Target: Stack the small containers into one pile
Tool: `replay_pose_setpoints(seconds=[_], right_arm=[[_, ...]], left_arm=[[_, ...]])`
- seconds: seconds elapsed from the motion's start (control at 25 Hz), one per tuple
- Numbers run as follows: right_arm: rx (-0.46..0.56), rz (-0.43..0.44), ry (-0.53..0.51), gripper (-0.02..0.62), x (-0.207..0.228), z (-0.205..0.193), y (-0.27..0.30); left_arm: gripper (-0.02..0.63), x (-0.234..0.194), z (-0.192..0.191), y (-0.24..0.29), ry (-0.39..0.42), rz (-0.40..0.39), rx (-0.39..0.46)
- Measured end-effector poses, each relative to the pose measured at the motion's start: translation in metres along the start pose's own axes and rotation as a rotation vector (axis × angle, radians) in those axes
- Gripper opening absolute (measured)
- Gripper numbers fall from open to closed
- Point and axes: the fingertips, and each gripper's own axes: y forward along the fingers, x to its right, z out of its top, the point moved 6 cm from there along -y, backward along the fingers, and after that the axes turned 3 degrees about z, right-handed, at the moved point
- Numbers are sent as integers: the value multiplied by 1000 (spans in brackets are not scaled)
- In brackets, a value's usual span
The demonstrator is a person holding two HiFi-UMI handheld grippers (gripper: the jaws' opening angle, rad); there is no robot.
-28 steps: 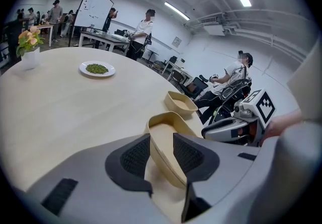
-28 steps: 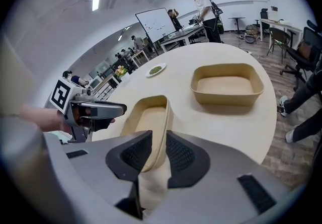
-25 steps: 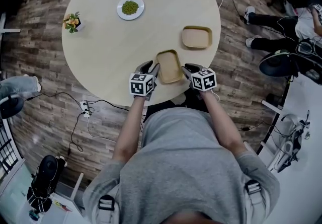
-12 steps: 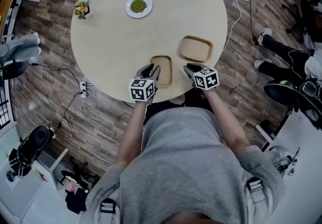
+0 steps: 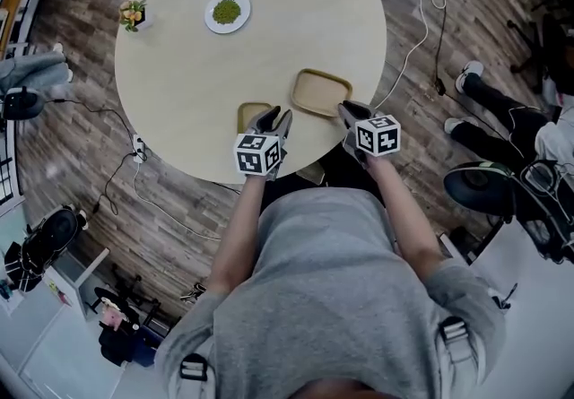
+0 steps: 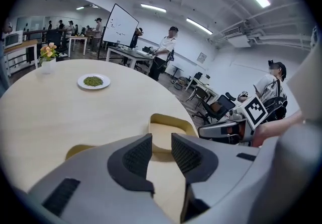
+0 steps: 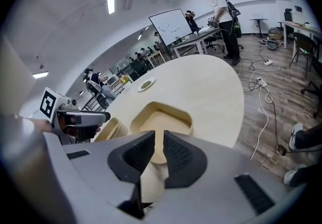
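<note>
The left tool (image 6: 161,140) is hovering over the near edge of the round surface (image 5: 269,47). Its jaws are standing a modest gap apart, having just been closing a little, with nothing between them. The right tool (image 7: 159,140) is hanging to its right, jaws set to a narrow gap and gripping nothing. A small tan container (image 5: 249,113) is lying on the surface just left of the left tool's tip, partly hidden behind it. A larger tan container (image 5: 320,92) is sitting open side up just beyond, between the two tools. The two containers are lying side by side, unstacked. Farther off to the left, a white plate (image 5: 210,19) of green bits is resting, and a small potted flower (image 5: 133,15) is standing near the left edge.
</note>
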Motion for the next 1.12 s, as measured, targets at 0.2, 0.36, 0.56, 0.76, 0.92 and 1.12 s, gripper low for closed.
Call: replay_pose_setpoints(seconds=[0.2, 0.36, 0.56, 0.76, 0.92, 1.12], right_arm=[[-5, -46, 42, 65, 29, -7, -13], [-29, -22, 94, 94, 34, -12, -8], [-21, -9, 187, 97, 38, -14, -3], [-26, 2, 239, 95, 42, -16, -1], [-14, 16, 269, 90, 46, -14, 2], [-8, 29, 284, 83, 50, -10, 4]], left_arm=[[132, 4, 9, 26, 51, 36, -33], [132, 0, 17, 43, 80, 64, -67], [132, -4, 26, 60, 106, 67, -106], [132, -3, 30, 78, 136, 71, -158], [132, -6, 33, 90, 172, 120, -237], [132, -6, 27, 104, 168, 121, -348]])
